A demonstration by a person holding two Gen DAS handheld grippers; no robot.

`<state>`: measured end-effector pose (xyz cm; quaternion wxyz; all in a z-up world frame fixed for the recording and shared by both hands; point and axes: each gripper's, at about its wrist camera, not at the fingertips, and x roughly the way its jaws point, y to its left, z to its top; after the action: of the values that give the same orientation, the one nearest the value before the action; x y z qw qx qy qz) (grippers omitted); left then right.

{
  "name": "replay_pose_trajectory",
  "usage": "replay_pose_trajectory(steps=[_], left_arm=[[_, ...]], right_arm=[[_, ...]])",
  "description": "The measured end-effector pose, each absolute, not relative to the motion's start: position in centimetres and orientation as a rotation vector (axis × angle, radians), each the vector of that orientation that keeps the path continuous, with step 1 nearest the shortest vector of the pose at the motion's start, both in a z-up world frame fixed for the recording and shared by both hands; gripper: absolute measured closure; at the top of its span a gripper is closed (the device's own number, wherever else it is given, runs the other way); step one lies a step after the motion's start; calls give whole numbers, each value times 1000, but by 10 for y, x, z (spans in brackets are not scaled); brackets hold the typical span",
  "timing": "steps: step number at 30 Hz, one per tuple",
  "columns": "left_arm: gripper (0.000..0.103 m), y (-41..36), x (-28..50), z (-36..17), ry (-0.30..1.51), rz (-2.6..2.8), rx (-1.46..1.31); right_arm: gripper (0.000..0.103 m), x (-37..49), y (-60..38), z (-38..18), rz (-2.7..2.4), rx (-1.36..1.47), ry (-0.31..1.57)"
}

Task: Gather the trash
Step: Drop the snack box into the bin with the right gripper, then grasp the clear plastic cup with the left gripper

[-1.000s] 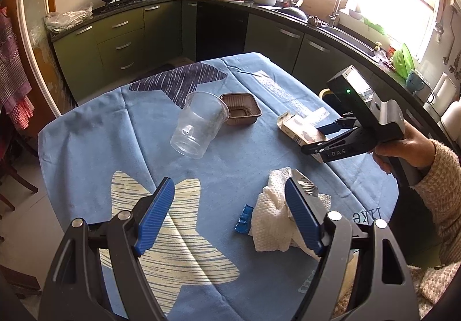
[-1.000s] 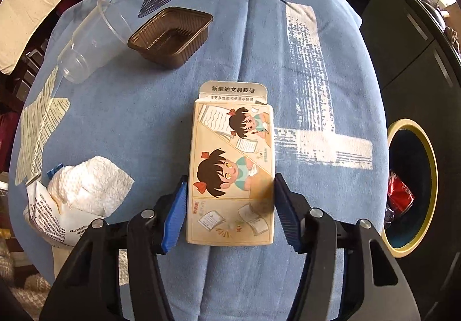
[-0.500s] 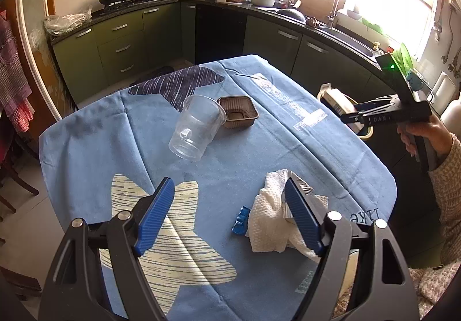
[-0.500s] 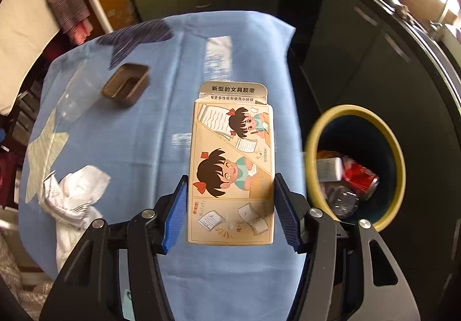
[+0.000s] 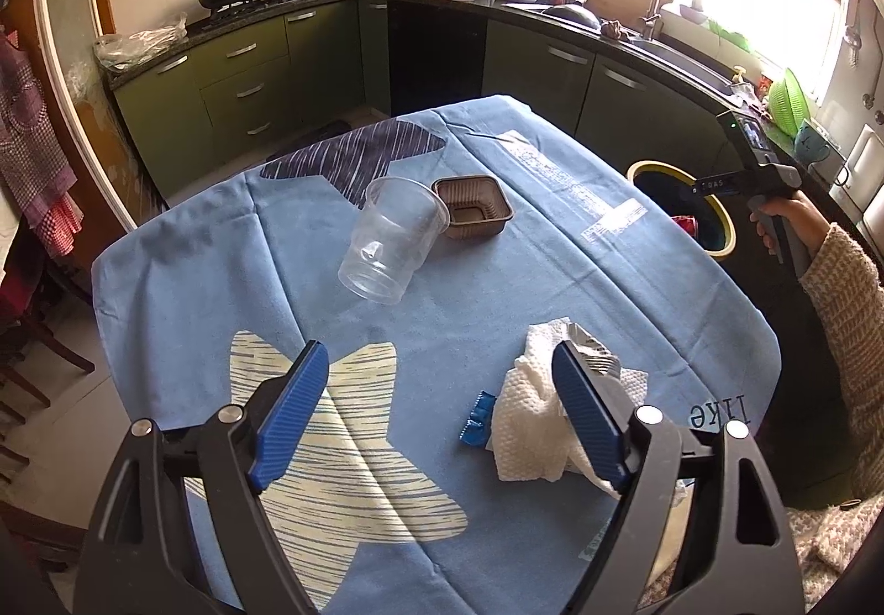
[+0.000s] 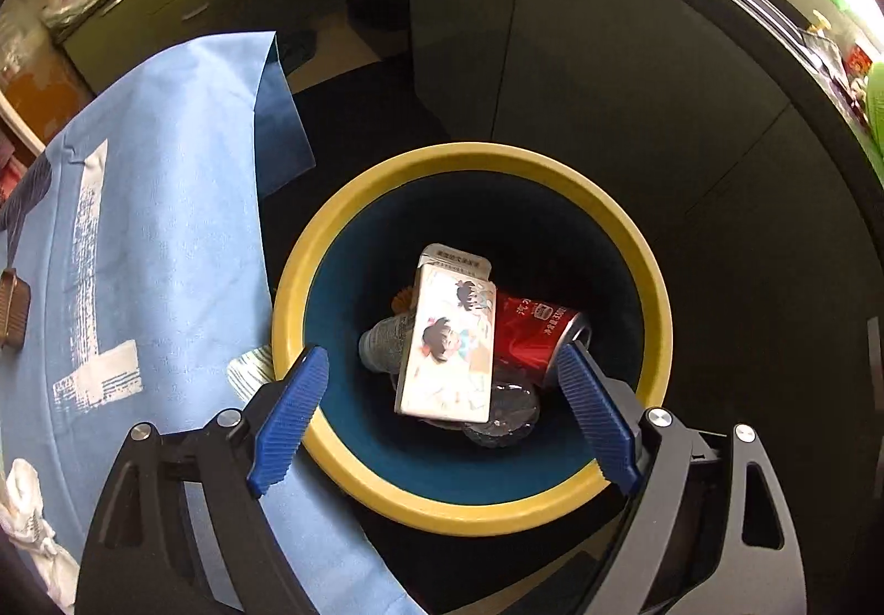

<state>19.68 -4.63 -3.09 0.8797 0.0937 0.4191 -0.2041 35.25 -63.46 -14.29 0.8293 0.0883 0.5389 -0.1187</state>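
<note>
My right gripper (image 6: 442, 416) is open and empty above the yellow-rimmed bin (image 6: 309, 250). The cartoon-printed carton (image 6: 447, 344) lies inside the bin on a red can (image 6: 530, 333) and a clear bottle (image 6: 384, 338). My left gripper (image 5: 442, 416) is open and empty over the table's near side. On the blue tablecloth (image 5: 221, 256) lie a clear plastic cup (image 5: 392, 239) on its side, a brown plastic tray (image 5: 472, 206), a crumpled white paper towel (image 5: 530, 421) with a foil wrapper, and a small blue wrapper (image 5: 478, 419). The bin also shows in the left wrist view (image 5: 724, 228).
Dark green kitchen cabinets (image 5: 243, 73) and a black counter run behind and to the right of the table. The bin stands on the floor between the table edge and the cabinets (image 6: 580, 35). A person's sleeved arm (image 5: 845, 316) holds the right gripper at the right.
The right gripper carried the carton off the table to above the bin, opened, and the carton dropped into the bin. The left gripper stayed still and open.
</note>
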Motion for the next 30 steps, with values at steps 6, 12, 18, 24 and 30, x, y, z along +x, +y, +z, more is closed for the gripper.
replay_pose_trajectory(steps=[6,12,18,24,30], left_arm=[[24,-53,232,-46,922,-450,228],[24,-70,290,-65,928,-422,345],[24,-82,339,-94,1009,-429,394],[24,-100,351,-107,1045,-457,430],[28,-110,357,-111,1071,-463,438]], right_arm=[[19,323,-610,-138,-166,193,1119],[18,305,-585,-127,-90,184,1088],[14,289,-560,-117,-33,155,1073],[13,281,-553,-118,-14,145,1077],[13,283,-558,-128,-1,160,1094]])
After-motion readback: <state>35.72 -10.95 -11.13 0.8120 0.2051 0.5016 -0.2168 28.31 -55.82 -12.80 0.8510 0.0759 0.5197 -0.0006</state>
